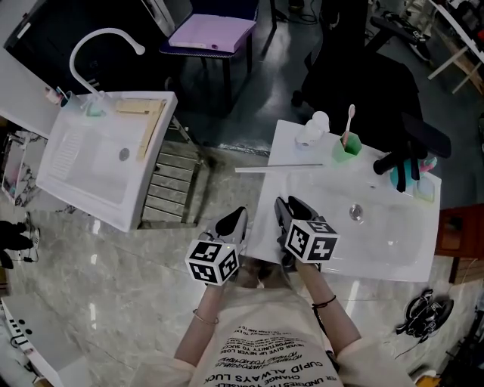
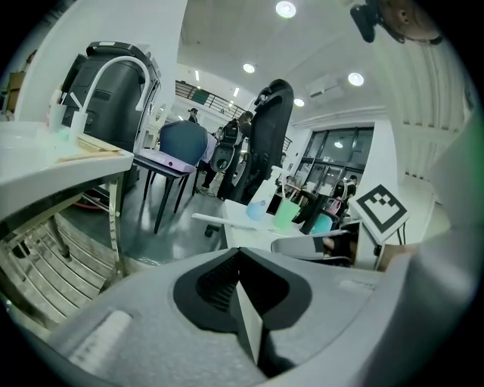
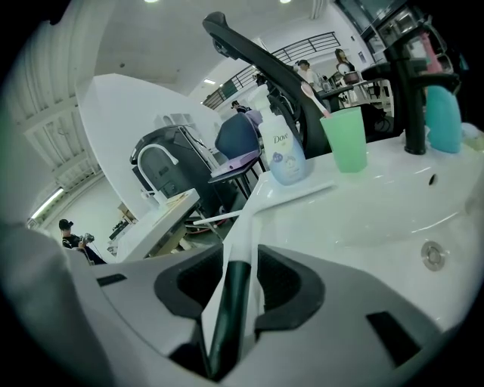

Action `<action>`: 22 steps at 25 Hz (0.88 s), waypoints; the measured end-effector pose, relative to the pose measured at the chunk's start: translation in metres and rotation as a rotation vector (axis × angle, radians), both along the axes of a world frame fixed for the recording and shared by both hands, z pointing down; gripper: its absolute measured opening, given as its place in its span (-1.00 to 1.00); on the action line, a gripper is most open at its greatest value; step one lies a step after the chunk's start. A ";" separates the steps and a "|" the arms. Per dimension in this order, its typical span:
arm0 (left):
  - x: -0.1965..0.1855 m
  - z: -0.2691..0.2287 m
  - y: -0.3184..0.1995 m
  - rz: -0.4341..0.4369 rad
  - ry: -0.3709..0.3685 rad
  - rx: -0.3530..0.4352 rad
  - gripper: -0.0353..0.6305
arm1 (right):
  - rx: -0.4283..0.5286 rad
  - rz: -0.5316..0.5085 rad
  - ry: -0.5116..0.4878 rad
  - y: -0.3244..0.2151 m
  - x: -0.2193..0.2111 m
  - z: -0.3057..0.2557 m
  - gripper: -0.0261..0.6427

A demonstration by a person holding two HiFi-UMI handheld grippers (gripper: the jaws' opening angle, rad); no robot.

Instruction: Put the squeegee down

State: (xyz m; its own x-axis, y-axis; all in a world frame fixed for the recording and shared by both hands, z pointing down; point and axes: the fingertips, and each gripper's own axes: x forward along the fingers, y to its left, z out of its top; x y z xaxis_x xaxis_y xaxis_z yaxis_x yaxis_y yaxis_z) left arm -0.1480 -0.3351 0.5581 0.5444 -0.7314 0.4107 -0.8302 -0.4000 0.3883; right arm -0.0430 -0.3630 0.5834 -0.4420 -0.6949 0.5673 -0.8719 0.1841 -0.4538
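We see the squeegee [image 1: 280, 167] lying on the left rim of the white sink [image 1: 393, 242], with one end of its blade reaching out past the sink's left edge. It has a long, thin white blade set across a white stem like a T, and the grip end is dark green. This dark end sits between the jaws of the right gripper [image 1: 290, 205], which stand apart from it. The left gripper [image 1: 236, 219], just off the sink's left edge, is closed and empty.

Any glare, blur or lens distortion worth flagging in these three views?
Head view: sharp, light streaks glare on the glossy floor. Left gripper view: fisheye bending, dark corners, ceiling lights blown out. Right gripper view: same fisheye; the squeegee blurs close up.
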 end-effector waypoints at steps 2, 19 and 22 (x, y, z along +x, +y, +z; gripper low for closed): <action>0.000 -0.005 -0.001 0.002 -0.005 0.017 -0.83 | 0.021 -0.002 -0.012 0.000 0.002 -0.006 -0.54; 0.013 -0.068 -0.014 0.081 -0.032 0.197 -0.83 | 0.210 -0.013 -0.024 -0.001 0.029 -0.069 -0.85; 0.013 -0.079 -0.015 0.091 -0.037 0.232 -0.83 | 0.248 -0.013 -0.029 -0.001 0.035 -0.082 -0.89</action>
State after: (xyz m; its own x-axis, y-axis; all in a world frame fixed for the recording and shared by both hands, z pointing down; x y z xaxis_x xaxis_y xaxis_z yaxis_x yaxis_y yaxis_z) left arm -0.1349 -0.3499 0.4792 0.6000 -0.7570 0.2586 -0.7987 -0.5485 0.2477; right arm -0.0082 -0.3641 0.5010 -0.4658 -0.8051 0.3673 -0.8558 0.3043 -0.4184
